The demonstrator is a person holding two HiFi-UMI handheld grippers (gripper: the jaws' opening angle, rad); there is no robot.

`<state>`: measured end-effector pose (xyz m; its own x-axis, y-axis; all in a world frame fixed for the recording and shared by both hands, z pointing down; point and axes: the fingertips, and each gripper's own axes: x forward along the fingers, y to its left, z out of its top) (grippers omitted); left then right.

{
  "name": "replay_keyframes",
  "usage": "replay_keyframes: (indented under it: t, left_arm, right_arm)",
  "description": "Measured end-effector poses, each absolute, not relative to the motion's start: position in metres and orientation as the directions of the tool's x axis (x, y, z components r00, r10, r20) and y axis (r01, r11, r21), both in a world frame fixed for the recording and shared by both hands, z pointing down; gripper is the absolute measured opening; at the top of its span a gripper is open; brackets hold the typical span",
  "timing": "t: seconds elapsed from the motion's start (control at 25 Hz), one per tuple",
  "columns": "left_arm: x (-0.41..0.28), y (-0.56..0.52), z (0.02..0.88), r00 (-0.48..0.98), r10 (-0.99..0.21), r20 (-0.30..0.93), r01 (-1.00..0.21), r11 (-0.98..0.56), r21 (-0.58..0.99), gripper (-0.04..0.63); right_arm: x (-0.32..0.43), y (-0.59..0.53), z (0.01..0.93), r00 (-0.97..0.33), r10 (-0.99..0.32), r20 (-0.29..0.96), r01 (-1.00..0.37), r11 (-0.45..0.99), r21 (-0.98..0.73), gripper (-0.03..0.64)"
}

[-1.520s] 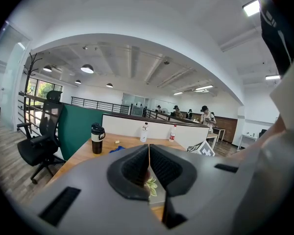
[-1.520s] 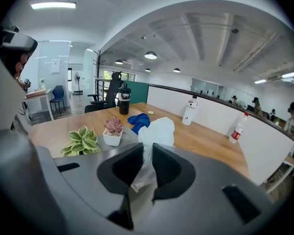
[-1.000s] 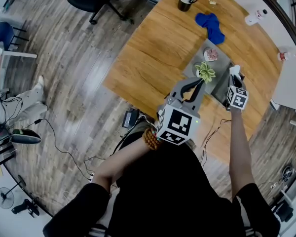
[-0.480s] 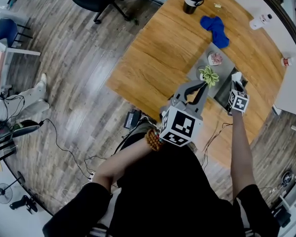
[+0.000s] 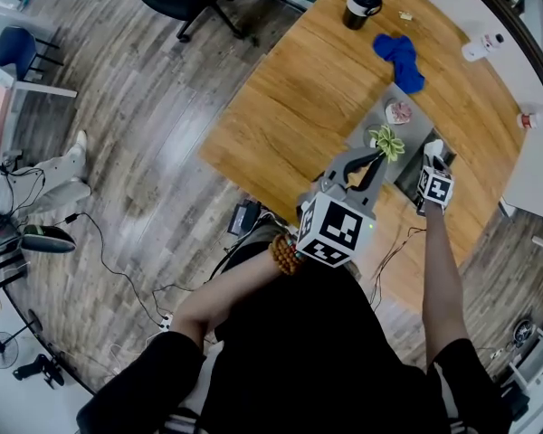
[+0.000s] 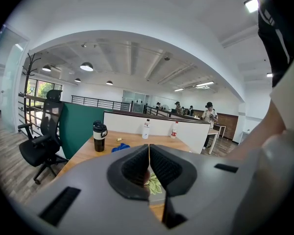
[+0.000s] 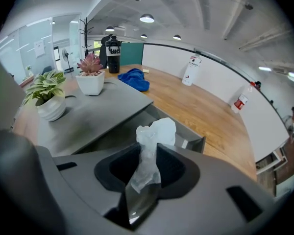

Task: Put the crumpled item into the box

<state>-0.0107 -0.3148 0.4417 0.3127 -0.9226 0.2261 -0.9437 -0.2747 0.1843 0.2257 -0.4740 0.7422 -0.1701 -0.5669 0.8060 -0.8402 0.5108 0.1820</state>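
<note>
Left tool (image 6: 149, 155): jaws pressed together, nothing in them, parked over the near edge of the tabletop (image 5: 290, 107) and pointing at the green plant (image 5: 385, 141). It's idle, so leave it there. The green plant and the pink succulent (image 7: 90, 64) sit on the flat grey lid panel, left of the opening. The box (image 7: 191, 142) is open on the right, and its far wall shows just past the tool tips. Right tool (image 7: 148, 148): jaws opening, with the crumpled item (image 7: 157, 131), white tissue-like stuff, standing up between them, apparently right above the opening and not yet inside. Looks like the release step. To do it well, keep the tool steady over the open compartment, away from the lid panel, and let the jaws spread fully before lifting off. The stuff is light and may snag on a pad instead of dropping, so get the tips low into the box, then check that it has fallen clear. Pull straight up and away from the plants.
</note>
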Motion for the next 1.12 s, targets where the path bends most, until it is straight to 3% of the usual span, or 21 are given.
replay_keyframes:
  t: [0.56, 1.12]
  left_arm:
    - [0.0, -0.313, 0.421, 0.352, -0.921, 0.166, -0.929, -0.321, 0.187, 0.026]
    - [0.012, -0.311, 0.394, 0.395, -0.915, 0.087, -0.911, -0.377, 0.171, 0.026]
  right_arm:
    - [0.225, -0.484, 0.699, -0.202, -0.626, 0.753, -0.842, 0.504, 0.192, 0.15]
    - [0.208, -0.5, 0.583, -0.261, -0.776, 0.574, -0.852, 0.464, 0.24, 0.149]
